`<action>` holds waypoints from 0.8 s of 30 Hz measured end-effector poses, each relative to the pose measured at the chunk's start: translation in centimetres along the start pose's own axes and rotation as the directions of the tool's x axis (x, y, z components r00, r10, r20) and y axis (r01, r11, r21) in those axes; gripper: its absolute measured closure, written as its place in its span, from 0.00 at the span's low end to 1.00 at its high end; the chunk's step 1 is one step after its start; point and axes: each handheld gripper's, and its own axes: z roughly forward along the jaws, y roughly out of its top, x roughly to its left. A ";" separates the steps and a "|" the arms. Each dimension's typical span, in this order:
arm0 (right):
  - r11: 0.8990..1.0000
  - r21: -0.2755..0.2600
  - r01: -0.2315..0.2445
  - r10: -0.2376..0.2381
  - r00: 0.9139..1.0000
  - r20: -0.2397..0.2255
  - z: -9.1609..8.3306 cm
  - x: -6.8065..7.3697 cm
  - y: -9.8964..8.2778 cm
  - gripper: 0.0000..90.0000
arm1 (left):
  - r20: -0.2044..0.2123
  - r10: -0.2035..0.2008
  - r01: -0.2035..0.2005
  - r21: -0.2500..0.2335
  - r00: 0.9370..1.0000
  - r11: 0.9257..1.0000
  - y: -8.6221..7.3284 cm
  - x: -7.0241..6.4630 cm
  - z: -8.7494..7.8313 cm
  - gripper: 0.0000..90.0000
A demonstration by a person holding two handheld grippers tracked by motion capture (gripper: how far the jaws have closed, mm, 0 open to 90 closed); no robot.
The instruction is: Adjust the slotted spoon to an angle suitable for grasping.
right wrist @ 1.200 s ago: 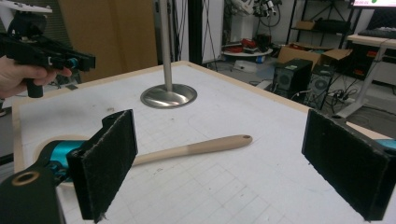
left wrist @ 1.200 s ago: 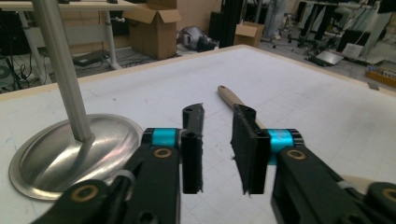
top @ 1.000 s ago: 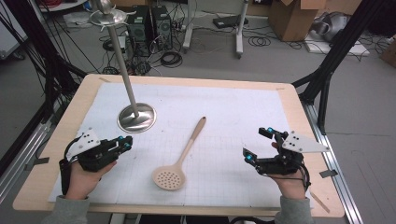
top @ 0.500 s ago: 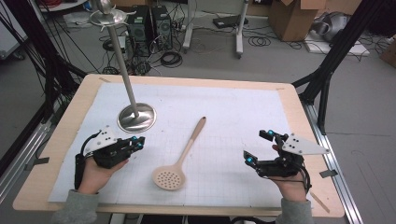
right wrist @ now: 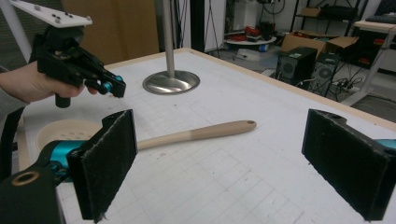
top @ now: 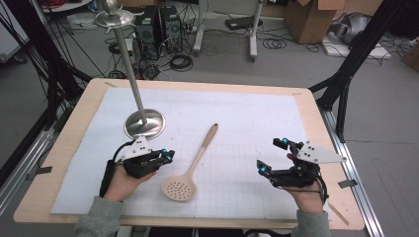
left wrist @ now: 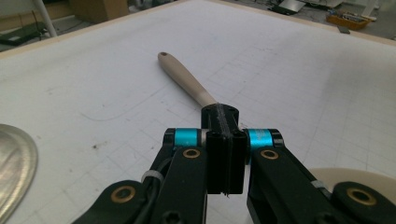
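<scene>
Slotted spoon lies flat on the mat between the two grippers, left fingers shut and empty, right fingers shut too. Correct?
Not quite: the right gripper has its fingers wide apart, plain in the right gripper view. The rest holds: the slotted spoon lies flat on the mat, and the left gripper is shut and empty.

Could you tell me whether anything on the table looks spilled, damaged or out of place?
Nothing stands out. The slotted spoon lies flat and whole on the white mat, the metal stand is upright on its round base, and no spill shows.

One skimmer (top: 190, 167), one stand (top: 143, 122)
</scene>
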 end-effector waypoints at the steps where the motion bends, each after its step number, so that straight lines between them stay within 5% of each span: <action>1: 1.000 0.001 -0.003 0.003 1.000 0.000 0.0 0.0 0.0 0.10 | 0.003 0.002 -0.002 0.003 1.000 1.000 0.0 0.0 0.3 0.99; 13: 1.000 0.001 -0.016 0.016 1.000 -0.005 -0.1 -0.1 -0.2 0.10 | 0.056 -0.002 0.000 0.040 0.998 0.999 0.5 -0.6 2.7 0.99; 24: 1.000 0.004 -0.023 0.023 1.000 -0.003 -0.3 -0.3 -0.4 0.10 | 0.104 0.040 -0.051 0.105 0.994 0.993 2.0 -1.1 5.6 0.99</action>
